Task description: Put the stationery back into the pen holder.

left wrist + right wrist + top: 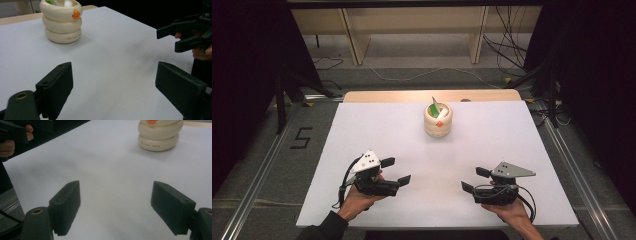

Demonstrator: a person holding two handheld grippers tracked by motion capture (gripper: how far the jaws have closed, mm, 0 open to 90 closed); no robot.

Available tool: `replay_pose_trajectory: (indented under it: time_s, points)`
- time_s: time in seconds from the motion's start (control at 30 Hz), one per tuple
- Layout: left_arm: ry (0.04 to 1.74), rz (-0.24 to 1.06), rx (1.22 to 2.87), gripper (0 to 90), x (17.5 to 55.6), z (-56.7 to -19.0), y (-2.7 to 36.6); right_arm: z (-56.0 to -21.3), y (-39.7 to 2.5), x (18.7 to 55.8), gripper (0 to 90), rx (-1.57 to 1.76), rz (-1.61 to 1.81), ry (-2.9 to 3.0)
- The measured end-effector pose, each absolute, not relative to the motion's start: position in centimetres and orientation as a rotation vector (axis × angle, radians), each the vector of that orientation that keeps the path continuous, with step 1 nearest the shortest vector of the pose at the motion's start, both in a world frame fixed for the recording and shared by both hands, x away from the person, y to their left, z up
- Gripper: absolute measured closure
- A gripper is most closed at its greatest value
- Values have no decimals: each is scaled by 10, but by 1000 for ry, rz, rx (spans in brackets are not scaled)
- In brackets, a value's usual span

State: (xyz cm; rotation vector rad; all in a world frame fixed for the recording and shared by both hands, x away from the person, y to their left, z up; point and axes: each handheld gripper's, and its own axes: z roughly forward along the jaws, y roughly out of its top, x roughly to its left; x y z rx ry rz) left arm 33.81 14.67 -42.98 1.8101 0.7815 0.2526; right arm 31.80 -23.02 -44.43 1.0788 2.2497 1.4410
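On the near left of the white table (377, 130), the left tool (396, 171) lies low in the person's left hand (359, 200), its two black jaws spread wide with nothing between them. Its own view shows the same: both jaws far apart over bare white surface, and the holder up at the far left.

Toward the middle of the table's far edge stands a cream holder (438, 120), well apart from both tools. It is shaped like three fat rings stacked one on another, upright, with a small orange knob on the upper ring and a line of tiny lettering on the lowest ring. Inside it a green stick (433, 107) leans, its pale tip poking above the rim, beside a white tube-like piece (67, 3). What else sits in the holder cannot be told.

On the near right, the right tool (475, 180) rests in the person's right hand (514, 212), a grey three-cornered plate on top. Its jaws too are spread wide and grip nothing, pointing across the bare table toward the left tool.
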Motion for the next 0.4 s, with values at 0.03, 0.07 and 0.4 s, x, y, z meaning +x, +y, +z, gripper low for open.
replay_pose_trajectory:
  time_s: [0.03,0.07,0.4]
  points:
    - [781,253,1810,142,338,-430,147,-445,-230,318,246,1075,1442,2250]
    - [782,251,1810,142,338,-430,147,-445,-230,318,246,1076,1442,2250]
    - [782,256,1812,142,339,-430,146,-444,-230,318,245,1079,1442,2248]
